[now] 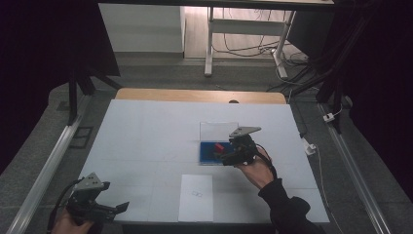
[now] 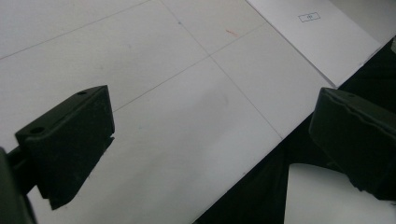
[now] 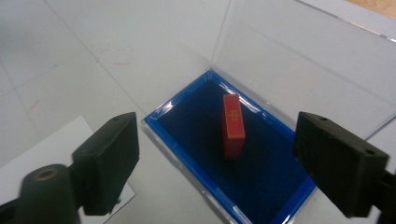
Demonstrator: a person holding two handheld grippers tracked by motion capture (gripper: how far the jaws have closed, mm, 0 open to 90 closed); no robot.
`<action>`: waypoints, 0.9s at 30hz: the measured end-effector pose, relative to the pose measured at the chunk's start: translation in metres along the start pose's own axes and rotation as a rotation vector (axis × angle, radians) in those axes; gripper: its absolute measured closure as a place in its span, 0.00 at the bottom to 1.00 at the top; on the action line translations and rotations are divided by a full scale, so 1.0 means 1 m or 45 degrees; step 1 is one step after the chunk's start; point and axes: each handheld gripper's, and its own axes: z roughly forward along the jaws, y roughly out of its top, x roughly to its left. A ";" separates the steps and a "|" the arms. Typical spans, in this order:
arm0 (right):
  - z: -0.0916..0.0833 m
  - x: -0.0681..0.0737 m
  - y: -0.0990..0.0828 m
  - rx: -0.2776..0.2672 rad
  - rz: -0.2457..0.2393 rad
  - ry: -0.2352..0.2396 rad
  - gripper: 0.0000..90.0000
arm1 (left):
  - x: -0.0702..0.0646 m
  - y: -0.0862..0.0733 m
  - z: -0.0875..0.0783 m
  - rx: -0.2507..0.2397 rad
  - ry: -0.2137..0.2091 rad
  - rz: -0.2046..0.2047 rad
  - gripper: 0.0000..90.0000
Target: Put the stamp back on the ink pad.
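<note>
A small red block (image 3: 233,126) stands on its edge inside a shallow blue-lined box (image 3: 161,114). The box's clear lid (image 3: 299,60) is raised behind it. In the high view the box (image 1: 204,161) lies right of the table's middle, with the red block (image 1: 218,146) in it. My right gripper (image 3: 217,154) hovers just above the box, its jaws wide on either side of the block and touching nothing. It sits at the box's right side (image 1: 225,158) in the high view. My left gripper (image 1: 122,207) rests low at the table's front left corner, open with nothing between its jaws (image 2: 215,121).
A white sheet of paper (image 1: 196,197) with a small printed mark lies at the table's front edge, between the two grippers. The white table top (image 1: 146,131) ends in a wooden strip at the back. Dark floor and metal rails flank both sides.
</note>
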 end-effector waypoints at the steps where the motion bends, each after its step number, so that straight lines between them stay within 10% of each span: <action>1: -0.001 0.001 -0.001 0.000 0.004 0.000 0.13 | 0.000 0.000 0.000 0.000 0.000 0.000 0.01; 27: -0.037 0.023 -0.022 -0.002 0.010 0.031 0.00 | 0.000 0.000 0.000 -0.005 0.001 -0.006 0.01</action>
